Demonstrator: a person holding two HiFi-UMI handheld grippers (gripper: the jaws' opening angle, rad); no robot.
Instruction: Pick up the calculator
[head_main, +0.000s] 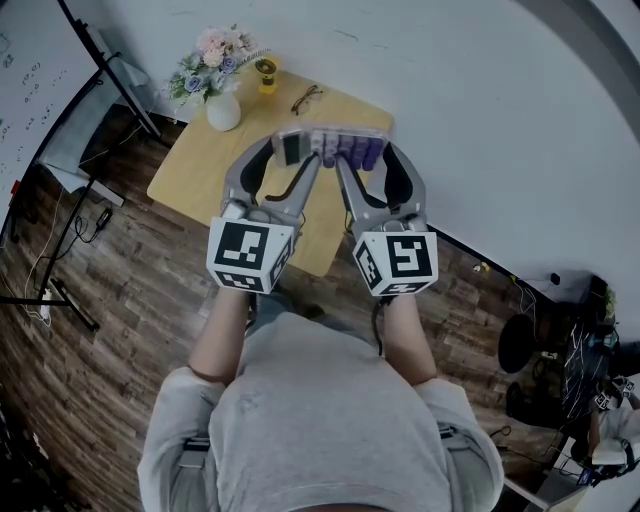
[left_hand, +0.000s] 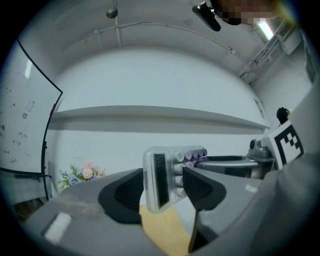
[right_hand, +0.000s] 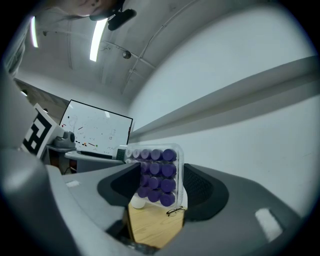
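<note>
Calculator: A clear-cased calculator (head_main: 330, 146) with purple keys. It is held on edge, off the table (head_main: 200, 175), above the far edge towards the far right corner.

Calculator and jaws: It bridges both grippers. The display end sits between the jaws of the left gripper (head_main: 290, 150). The key end sits between the jaws of the right gripper (head_main: 365, 152).

Left gripper: In the left gripper view its jaws are drawn in narrow onto the display end (left_hand: 159, 180), with a dark pad against each face.

Right gripper: In the right gripper view its jaws are likewise closed on the block of purple keys (right_hand: 157, 175), which fills the gap between the pads.

Step in hand: By my judgement this is the lift, and it is largely done, since the calculator looks clear of the tabletop.

Doing it well: Both grips should press evenly and both hands should move as one. The spacing between the grippers should stay fixed so the case is neither twisted nor pulled out of either hold.

On the tabletop: A white vase of flowers (head_main: 222, 108) stands at the far left corner. A small yellow object (head_main: 266, 75) is beside it on the far edge, and a pair of glasses (head_main: 306, 98) lies along that edge.

Surroundings: A wood floor lies below and a pale wall rises behind. A whiteboard (right_hand: 97, 131) shows in the right gripper view.
</note>
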